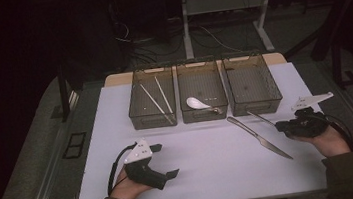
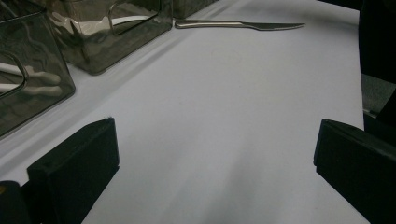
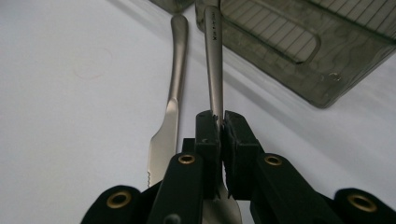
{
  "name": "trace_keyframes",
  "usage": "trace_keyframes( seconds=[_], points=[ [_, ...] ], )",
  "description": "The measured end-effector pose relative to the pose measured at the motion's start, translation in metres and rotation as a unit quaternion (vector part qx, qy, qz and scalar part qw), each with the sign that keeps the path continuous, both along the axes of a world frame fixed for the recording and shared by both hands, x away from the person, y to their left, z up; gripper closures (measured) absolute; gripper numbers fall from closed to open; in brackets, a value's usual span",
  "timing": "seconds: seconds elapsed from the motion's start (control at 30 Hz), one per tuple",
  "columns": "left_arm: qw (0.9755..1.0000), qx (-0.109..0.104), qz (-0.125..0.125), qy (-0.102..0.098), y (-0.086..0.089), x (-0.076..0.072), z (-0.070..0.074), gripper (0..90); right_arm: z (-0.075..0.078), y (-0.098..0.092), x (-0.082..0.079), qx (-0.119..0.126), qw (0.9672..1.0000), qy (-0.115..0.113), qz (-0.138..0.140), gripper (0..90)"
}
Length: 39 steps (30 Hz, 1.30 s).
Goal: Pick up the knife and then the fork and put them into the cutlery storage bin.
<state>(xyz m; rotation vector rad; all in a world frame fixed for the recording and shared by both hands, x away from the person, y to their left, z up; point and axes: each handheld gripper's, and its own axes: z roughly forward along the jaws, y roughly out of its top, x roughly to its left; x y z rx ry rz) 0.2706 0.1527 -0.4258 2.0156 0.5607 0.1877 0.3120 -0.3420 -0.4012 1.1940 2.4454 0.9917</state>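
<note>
Slim steel utensil handle (image 3: 213, 56) is pinched flat between the right gripper's (image 3: 221, 122) black jaws; they're pressed tight on its lower shaft, stamped lettering facing up. Its head end sits under the gripper body, too hidden to tell what kind of utensil it is. From the high view the same handle (image 1: 261, 118) sticks out ahead of the right gripper (image 1: 279, 126), free end angled toward the bins and clear of the tabletop.

Stainless table knife (image 3: 169, 107) lies flat on the white table (image 1: 205, 151) just left of the held handle, nearly parallel to it, serrated blade end closest to the jaws, not touching them.

Ahead of the right gripper: rightmost smoked-plastic bin (image 1: 252, 85), near the handle's tip. Middle smoked bin (image 1: 202, 92) holds a white ceramic soup spoon (image 1: 197, 102). Left smoked bin (image 1: 152, 99) holds a pair of pale chopsticks (image 1: 158, 97).

Left gripper (image 1: 167, 160) rests low at the near left of the table, well apart from everything, jaws spread wide with bare tabletop between them. In the left gripper view the knife (image 2: 239, 24) lies far ahead, bins off to the front-left.
</note>
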Motion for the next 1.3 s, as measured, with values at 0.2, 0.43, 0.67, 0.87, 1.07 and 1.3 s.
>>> trace_keyframes(
  seconds=[0.2,0.43,0.67,0.87,1.07,1.3],
  points=[
    [1.0000,-0.003,0.001,0.001,0.001,0.000,-0.001,0.0,0.014,-0.003,-0.004,0.009,0.9998,-0.017,-0.003,85.0],
    [1.0000,-0.002,0.002,0.002,0.001,0.002,-0.002,0.0,0.026,-0.008,0.002,0.024,0.9991,-0.033,-0.011,84.9],
    [1.0000,-0.004,0.001,0.000,0.004,0.004,-0.002,0.0,0.035,-0.006,0.010,0.035,0.9984,-0.042,-0.016,84.9],
    [1.0000,-0.006,0.004,-0.002,0.006,0.005,-0.001,0.0,0.041,-0.001,0.025,0.034,0.9982,-0.043,-0.022,84.9],
    [1.0000,-0.005,0.002,-0.003,0.005,0.003,-0.001,0.0,0.052,0.005,0.044,0.024,0.9980,-0.050,-0.029,84.9],
    [1.0000,-0.007,0.003,-0.001,0.005,0.003,-0.001,0.0,0.061,0.010,0.064,0.015,0.9980,-0.048,-0.039,84.9]
  ],
)
